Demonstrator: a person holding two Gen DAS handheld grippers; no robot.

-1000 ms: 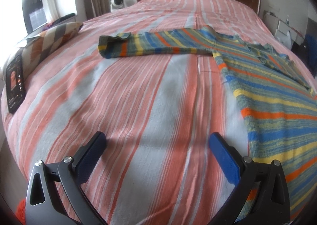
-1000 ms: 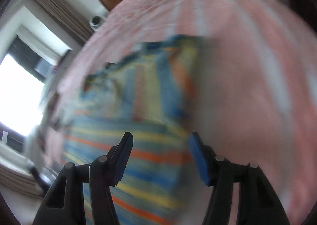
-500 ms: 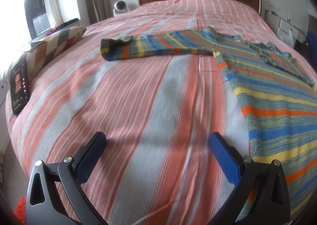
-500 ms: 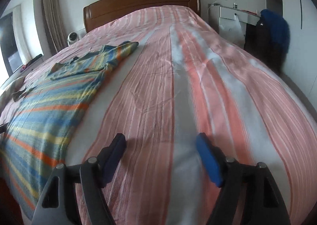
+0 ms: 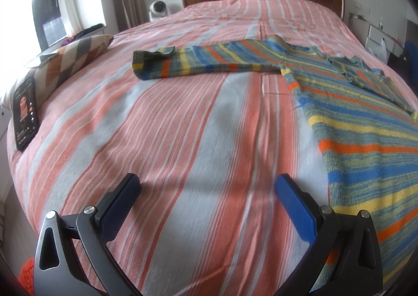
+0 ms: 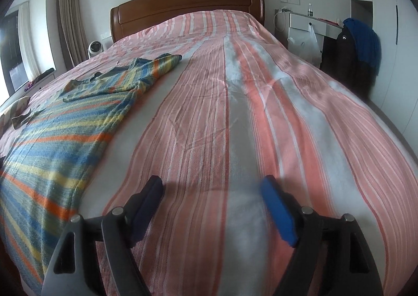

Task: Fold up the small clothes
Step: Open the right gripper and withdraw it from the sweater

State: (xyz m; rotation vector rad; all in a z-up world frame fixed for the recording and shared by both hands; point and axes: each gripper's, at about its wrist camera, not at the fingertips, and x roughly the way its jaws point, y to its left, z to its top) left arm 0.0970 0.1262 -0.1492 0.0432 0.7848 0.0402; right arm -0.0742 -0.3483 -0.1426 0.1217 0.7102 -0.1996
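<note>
Both the left gripper point(image 5: 207, 186) and right gripper point(image 6: 211, 189) hover spread (holding nothing) over the bedspread point(image 5: 183, 126), striped sweater point(image 5: 365, 126) lying flat between them.

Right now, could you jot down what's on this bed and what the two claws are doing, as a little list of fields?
Surface: bed with striped cover
Garment: striped sweater, spread flat, one sleeve stretched sideways
Left claw: open, empty, over bare cover beside the sweater
Right claw: open, empty, over bare cover
Nearby: phone and pillow at the bed's edge
Folding: not begun
</note>
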